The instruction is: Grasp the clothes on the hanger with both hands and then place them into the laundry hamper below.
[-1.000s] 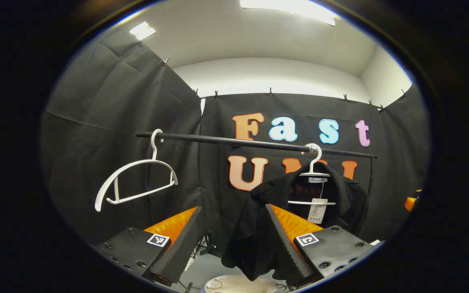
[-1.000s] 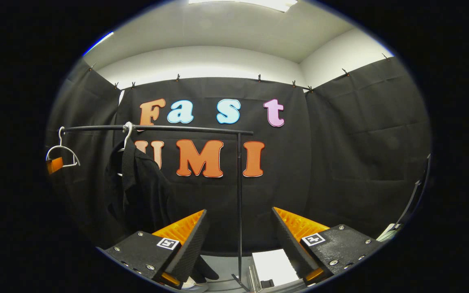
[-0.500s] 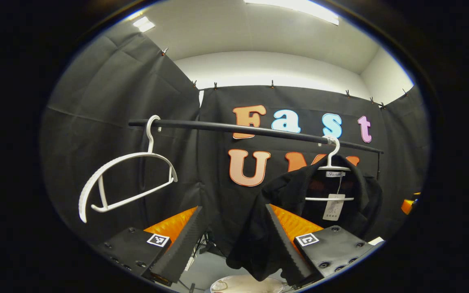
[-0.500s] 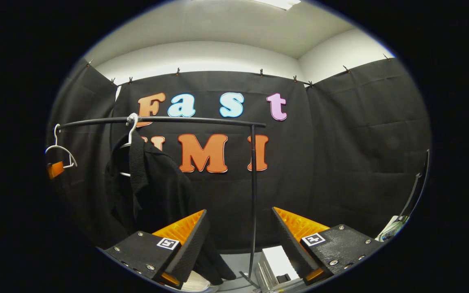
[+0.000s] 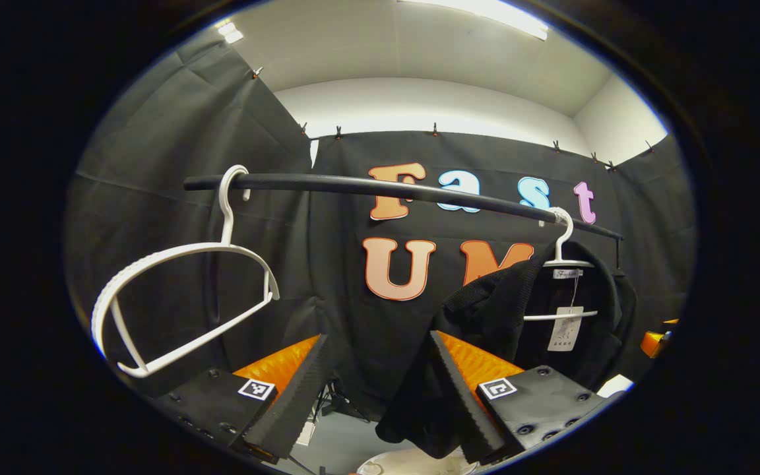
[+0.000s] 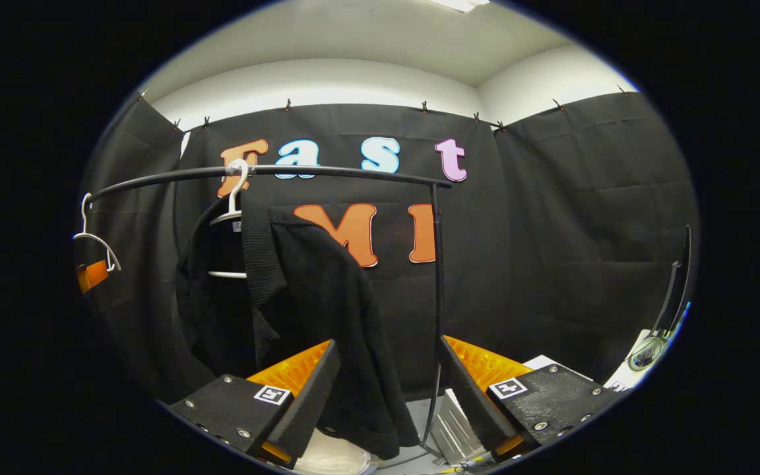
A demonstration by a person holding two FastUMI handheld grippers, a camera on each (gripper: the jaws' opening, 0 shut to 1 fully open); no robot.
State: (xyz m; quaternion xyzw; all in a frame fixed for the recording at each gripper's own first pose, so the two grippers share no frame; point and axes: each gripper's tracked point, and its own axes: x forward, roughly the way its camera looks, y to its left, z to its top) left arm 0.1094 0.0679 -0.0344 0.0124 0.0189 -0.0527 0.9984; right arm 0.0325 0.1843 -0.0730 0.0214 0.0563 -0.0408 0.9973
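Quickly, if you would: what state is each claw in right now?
Left claw: open, holding nothing.
Right claw: open, holding nothing; black knitted garment hangs ahead, ungrasped.
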